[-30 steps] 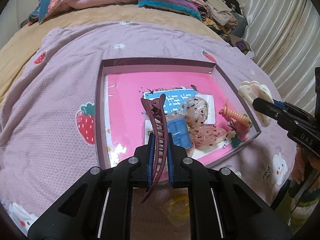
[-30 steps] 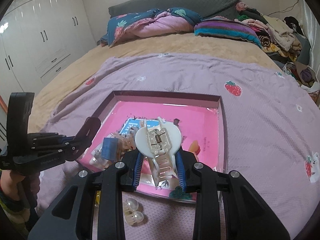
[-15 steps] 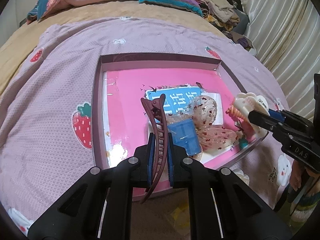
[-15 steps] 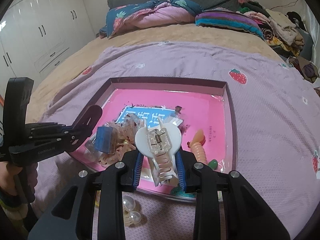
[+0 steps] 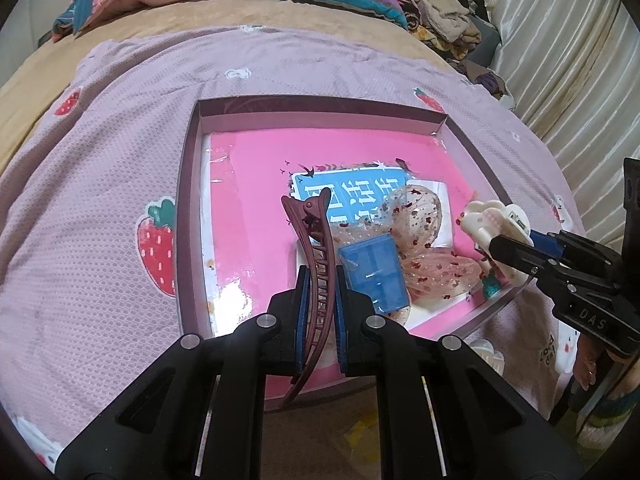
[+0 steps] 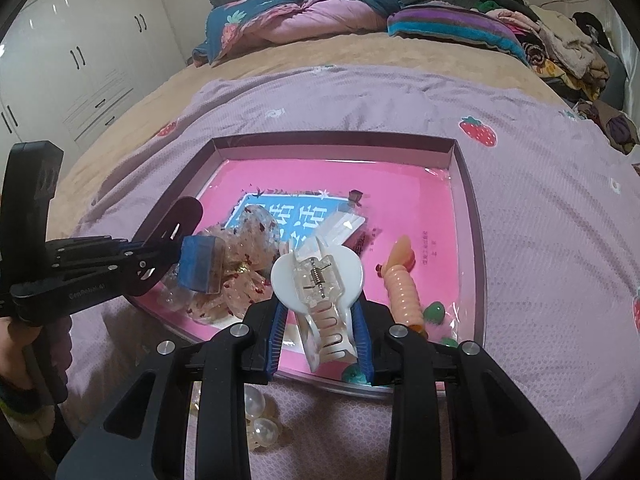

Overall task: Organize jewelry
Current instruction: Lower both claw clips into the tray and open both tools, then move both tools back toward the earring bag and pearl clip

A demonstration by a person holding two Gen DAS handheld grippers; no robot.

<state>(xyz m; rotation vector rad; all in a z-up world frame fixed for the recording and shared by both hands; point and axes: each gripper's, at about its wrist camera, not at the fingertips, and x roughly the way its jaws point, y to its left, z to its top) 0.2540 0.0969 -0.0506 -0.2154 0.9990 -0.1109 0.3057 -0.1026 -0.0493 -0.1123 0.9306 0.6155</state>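
Hair clips stay clamped: white claw clip [image 6: 318,280] sank over the tray [image 6: 466,184], maroon clip's [image 5: 316,256] tail hidden.

We get two fisheye views, each riding on a hand-held gripper and looking forward and steeply down along its fingers. Our left wrist camera sits close above the near-left edge of the shallow box [image 5: 188,216] and faces across the bed toward the curtains. Our right wrist camera hangs near the box's near edge [image 6: 466,240] and faces the pillows and wardrobe. Both views share the box's pink floor and the purple strawberry blanket [image 5: 100,184], and each catches the other gripper at its side edge
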